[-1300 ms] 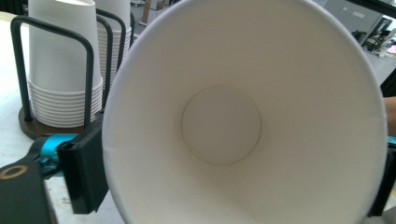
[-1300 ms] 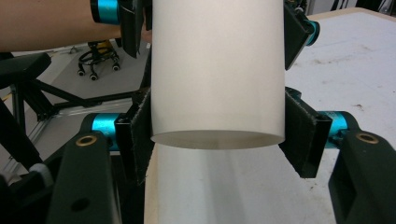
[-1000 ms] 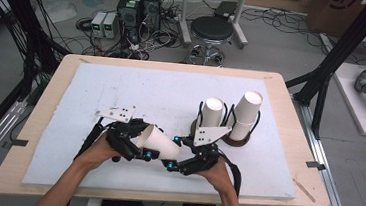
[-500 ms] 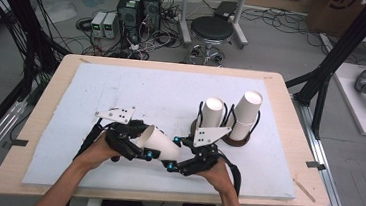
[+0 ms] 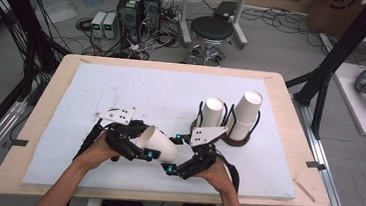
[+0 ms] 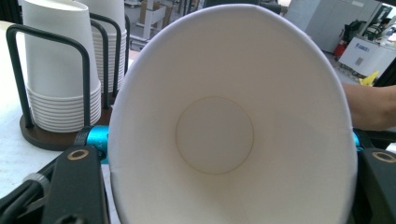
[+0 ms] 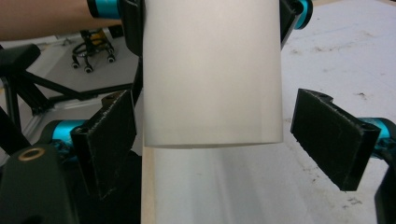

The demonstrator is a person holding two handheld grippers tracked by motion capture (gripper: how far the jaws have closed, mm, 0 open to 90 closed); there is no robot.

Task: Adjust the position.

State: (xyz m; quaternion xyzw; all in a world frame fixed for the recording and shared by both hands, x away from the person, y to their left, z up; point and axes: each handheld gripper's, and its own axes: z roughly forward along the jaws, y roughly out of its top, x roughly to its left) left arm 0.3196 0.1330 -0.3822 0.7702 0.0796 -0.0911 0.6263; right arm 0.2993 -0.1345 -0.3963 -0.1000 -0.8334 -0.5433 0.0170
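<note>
Two stacks of white paper cups stand in a dark wire rack [image 5: 228, 136] on a round brown base, toward the right of the white mat [image 5: 122, 87]. From the high view I see the left stack [image 5: 214, 111] and the right stack [image 5: 246, 114] side by side, each ringed by black wire hoops, open ends down; the right one leans a little to the right. In my left gripper view the rims of the nearer stack [image 6: 60, 70] show as tight nested bands just above the base.

One loose paper cup [image 5: 157, 144] lies on its side off the mat, held in my left gripper [image 5: 134, 146], whose two jaws pinch it near the rim. Through the left gripper view I look straight down its mouth: the cup [image 6: 229, 130] is empty, with only the round bottom disc inside. It sits near the front edge of the mat, just left of the rack.

My right gripper [image 5: 185, 168] faces the cup's closed end. In the right gripper view its pads [image 7: 334, 135] stand spread on either side of the cup's base [image 7: 212, 74], both clear of it.
</note>
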